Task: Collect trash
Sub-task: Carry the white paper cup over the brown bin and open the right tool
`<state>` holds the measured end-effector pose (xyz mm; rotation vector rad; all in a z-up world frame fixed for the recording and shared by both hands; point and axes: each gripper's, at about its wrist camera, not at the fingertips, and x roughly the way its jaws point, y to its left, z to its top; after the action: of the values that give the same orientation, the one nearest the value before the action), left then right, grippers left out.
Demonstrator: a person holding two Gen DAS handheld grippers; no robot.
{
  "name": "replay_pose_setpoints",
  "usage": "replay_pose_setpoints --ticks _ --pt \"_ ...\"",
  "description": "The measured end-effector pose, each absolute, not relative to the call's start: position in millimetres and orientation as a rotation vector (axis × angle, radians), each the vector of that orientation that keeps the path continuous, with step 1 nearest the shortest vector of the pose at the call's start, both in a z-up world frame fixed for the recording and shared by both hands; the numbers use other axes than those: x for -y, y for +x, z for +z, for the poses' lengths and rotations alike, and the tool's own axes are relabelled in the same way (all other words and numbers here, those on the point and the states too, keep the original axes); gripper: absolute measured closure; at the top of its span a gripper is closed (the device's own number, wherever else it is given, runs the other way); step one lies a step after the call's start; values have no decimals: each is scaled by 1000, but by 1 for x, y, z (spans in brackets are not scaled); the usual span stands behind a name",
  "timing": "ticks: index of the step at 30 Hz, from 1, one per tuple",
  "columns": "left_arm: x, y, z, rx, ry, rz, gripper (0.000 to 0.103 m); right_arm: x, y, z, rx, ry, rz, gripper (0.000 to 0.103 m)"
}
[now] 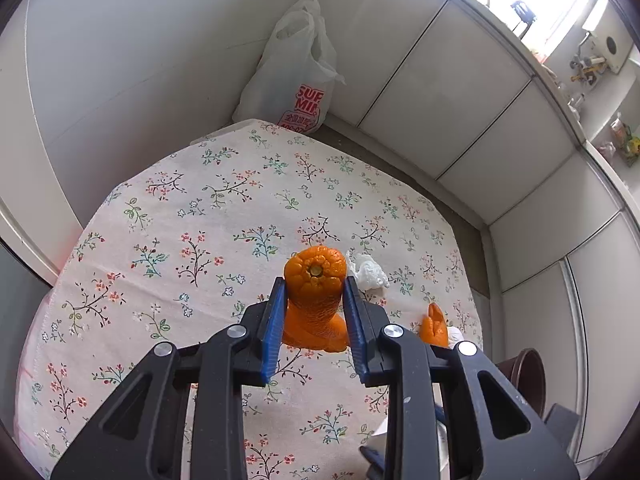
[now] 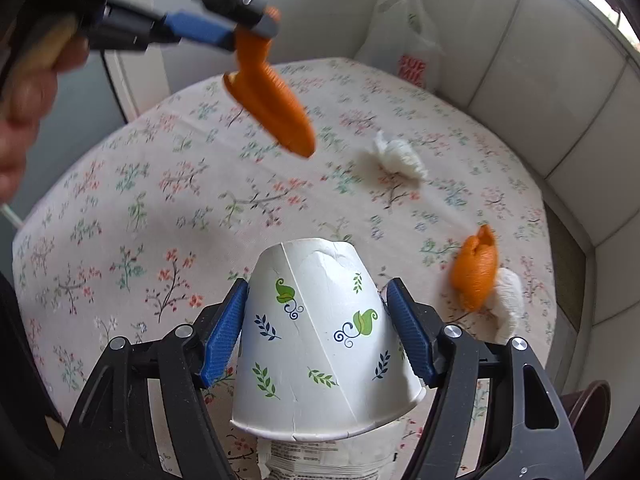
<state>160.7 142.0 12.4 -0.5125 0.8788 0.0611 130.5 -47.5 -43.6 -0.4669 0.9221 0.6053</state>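
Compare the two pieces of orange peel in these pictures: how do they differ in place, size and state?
The larger orange peel is lifted clear of the table, clamped in the left gripper; the smaller orange peel lies on the floral tablecloth.
The larger peel touches only the fingers; the smaller rests against a crumpled tissue.
Both are bright orange with dimpled skin.

Paper cup (image 2: 320, 340), inverted, lay between right gripper (image 2: 320, 328) jaws at lower centre; orange peel (image 2: 268, 92) hung from left gripper (image 2: 256, 24), upper left.
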Motion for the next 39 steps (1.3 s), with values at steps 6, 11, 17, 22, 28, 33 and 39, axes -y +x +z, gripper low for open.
replay_pose_setpoints --ticks 6,11,17,22,28,33,39 --pt "-137 159 20 -854 -513 46 74 74 146 -15 -855 -337 515 36" --pt "-127 158 28 -841 -514 25 74 101 153 8 -792 -257 437 36" --pt "-109 156 39 -820 -505 -7 74 134 153 32 -726 -193 347 36" --pt "-84 154 46 -819 -490 -46 74 166 150 47 -685 -159 265 36" --pt "-40 154 62 -807 -481 -110 74 210 143 66 -631 -104 165 36" --pt "6 154 79 -800 -439 -169 74 251 136 80 -595 -47 90 35" --pt "61 155 92 -804 -400 -238 74 301 127 88 -563 14 -18 35"
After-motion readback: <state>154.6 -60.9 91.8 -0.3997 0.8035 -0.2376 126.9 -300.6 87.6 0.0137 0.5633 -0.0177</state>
